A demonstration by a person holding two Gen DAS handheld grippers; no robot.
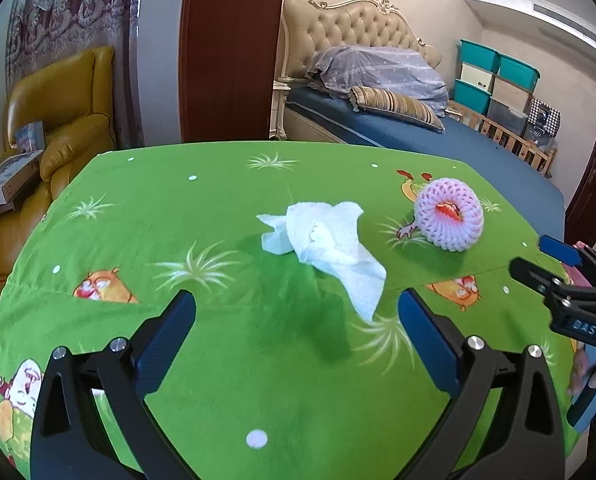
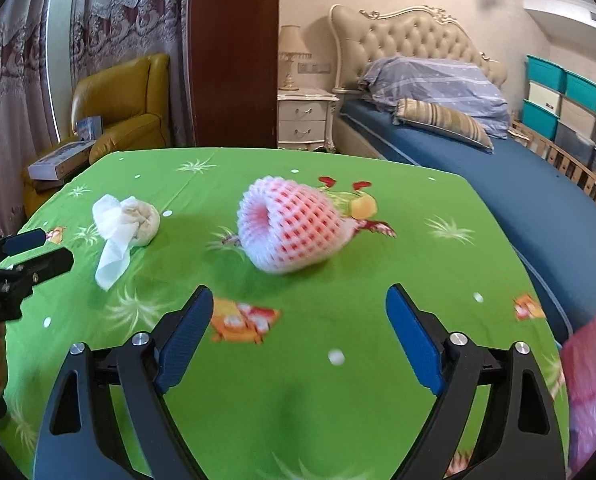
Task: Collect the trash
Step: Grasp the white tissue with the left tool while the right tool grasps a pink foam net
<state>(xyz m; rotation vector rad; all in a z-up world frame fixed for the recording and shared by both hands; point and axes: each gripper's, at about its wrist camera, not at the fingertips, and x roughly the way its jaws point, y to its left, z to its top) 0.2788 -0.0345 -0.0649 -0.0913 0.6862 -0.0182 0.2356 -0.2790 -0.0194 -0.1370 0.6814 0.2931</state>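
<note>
A crumpled white tissue lies on the green cartoon tablecloth, just ahead of my open, empty left gripper. To its right lies a pink foam fruit net. In the right wrist view the foam net lies ahead of my open, empty right gripper; the tissue lies far left on the cloth, wrapped around a beige lump. The right gripper shows at the right edge of the left wrist view; the left gripper shows at the left edge of the right wrist view.
A pink plastic bag hangs at the table's right edge. Behind the table are a yellow armchair with boxes, a wooden door, a bed, a nightstand and stacked storage bins.
</note>
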